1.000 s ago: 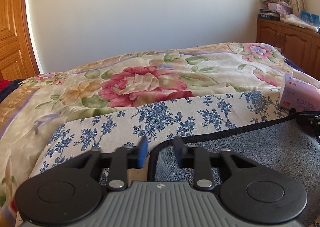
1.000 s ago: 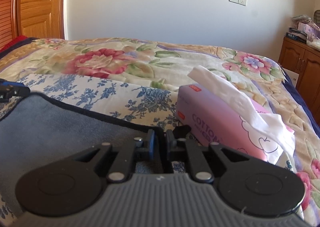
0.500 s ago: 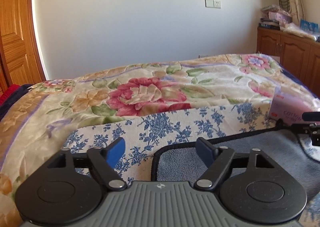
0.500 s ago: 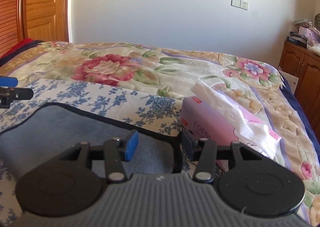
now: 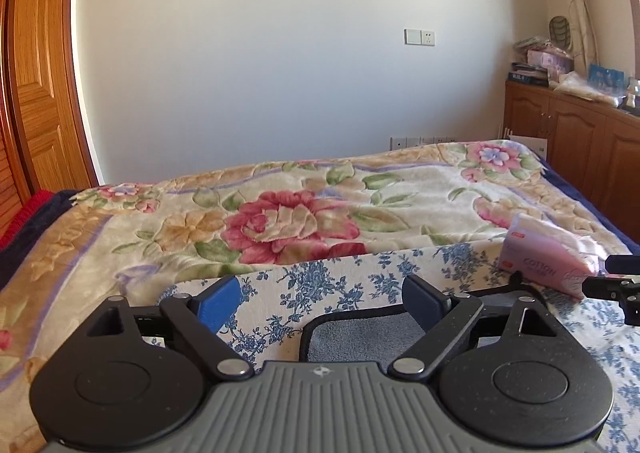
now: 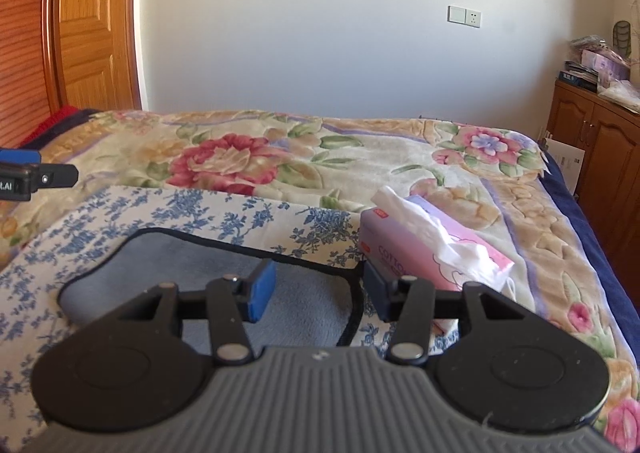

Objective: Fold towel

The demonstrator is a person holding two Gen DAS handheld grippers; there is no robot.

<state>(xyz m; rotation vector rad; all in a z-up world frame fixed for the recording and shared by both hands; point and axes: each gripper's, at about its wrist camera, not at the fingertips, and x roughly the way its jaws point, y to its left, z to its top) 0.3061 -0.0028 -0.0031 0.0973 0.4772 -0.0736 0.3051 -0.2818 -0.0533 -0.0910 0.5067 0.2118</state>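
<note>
both the left gripper [image 5: 320, 299] and right gripper [image 6: 318, 287], clamped on the grey towel [image 6: 224, 265] corners a second earlier, stood released above it, left jaws still opening; towel flat on blue-floral cloth [image 6: 132, 209], tissue box [image 6: 436, 257] beside, floral bedspread [image 5: 320, 205] and wall [image 5: 280, 53] beyond.

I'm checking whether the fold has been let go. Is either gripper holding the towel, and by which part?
Nothing is held. The left gripper, still opening, and the right gripper both stand open over the grey towel, their pads clear of its corners.
</note>
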